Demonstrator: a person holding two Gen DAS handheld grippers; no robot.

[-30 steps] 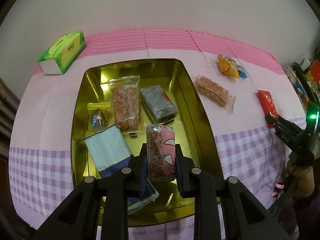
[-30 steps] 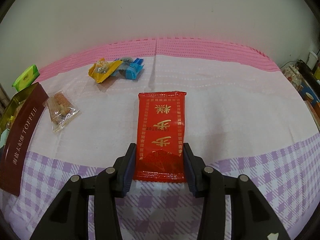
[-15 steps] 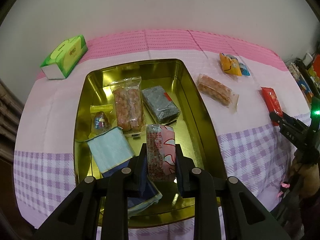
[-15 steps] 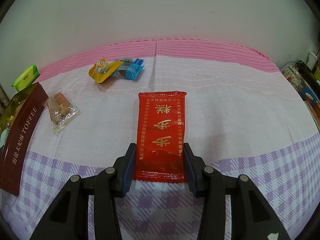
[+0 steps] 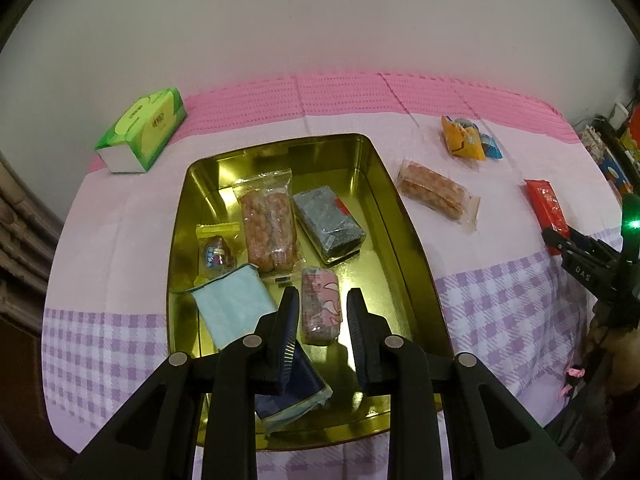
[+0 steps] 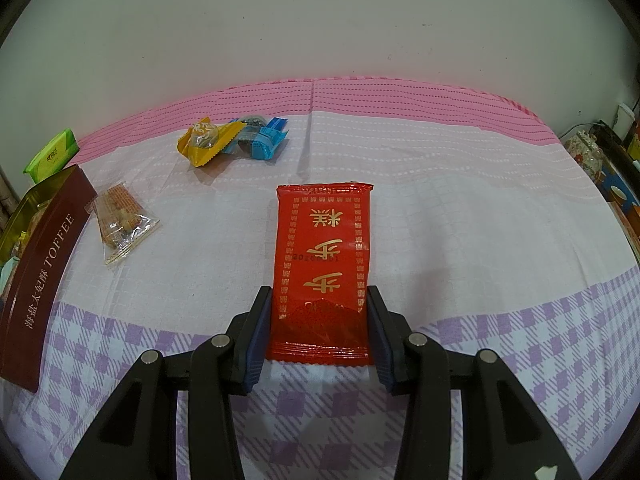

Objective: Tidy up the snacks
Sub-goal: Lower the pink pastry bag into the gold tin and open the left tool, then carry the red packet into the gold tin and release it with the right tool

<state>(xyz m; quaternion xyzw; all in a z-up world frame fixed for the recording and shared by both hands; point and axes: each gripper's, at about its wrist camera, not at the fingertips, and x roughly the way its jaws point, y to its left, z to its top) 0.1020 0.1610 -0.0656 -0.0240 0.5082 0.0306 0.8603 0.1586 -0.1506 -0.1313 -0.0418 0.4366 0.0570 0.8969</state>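
A gold tin [image 5: 404, 216] holds several snacks. A pink patterned packet [image 5: 320, 305] lies on its floor. My left gripper [image 5: 322, 312] is open above it, with gaps on both sides of the packet. My right gripper [image 6: 320, 320] is shut on the near end of a red packet with gold characters [image 6: 324, 256], which lies flat on the cloth. The red packet [image 5: 545, 204] and the right gripper [image 5: 560, 236] also show in the left wrist view. A clear packet of orange crackers [image 5: 438, 194] and yellow and blue candies [image 5: 468, 142] lie on the cloth.
A green tissue box [image 5: 144, 132] stands at the back left. The tin's brown side reading TOFFEE [image 6: 40, 276] is at the left of the right wrist view. The clear cracker packet [image 6: 120, 220] and the candies [image 6: 232, 138] lie beyond. Clutter stands at the far right edge.
My left gripper has opened and let go of the pink packet, which now lies in the tin, and has pulled back and up. The right gripper stays on the red packet.
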